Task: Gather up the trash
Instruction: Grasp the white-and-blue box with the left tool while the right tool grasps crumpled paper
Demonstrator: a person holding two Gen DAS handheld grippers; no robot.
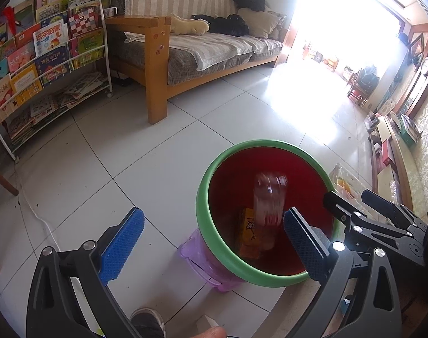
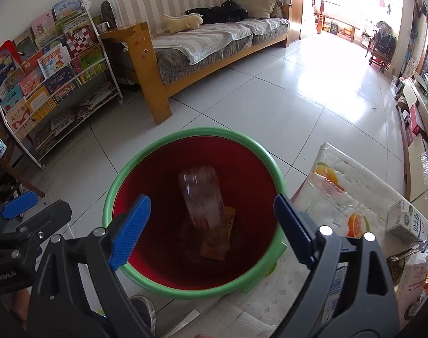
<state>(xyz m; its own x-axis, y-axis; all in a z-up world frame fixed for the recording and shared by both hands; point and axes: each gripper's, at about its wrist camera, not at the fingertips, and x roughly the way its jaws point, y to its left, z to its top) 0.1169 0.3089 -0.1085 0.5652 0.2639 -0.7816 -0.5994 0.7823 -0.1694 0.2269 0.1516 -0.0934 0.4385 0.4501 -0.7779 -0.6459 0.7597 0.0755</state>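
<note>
The bin (image 2: 146, 155) mouth lies open below the right gripper (image 2: 211, 228), nothing between its spread fingers (image 2: 130, 229). A milk carton (image 2: 405, 222) crowds the surface (image 2: 340, 169) to the right. Bare floor (image 1: 115, 155) stretches toward the sofa (image 1: 185, 48) and book rack (image 1: 44, 56).

I am looking into a home living room. Far left stands a white wire rack (image 2: 59, 84) full of children's picture books, beside a wooden-framed sofa (image 2: 191, 36) with striped covers, cushions and a plush toy (image 2: 183, 22). Pale floor tiles (image 2: 284, 98) run toward a sunlit doorway far right.
</note>
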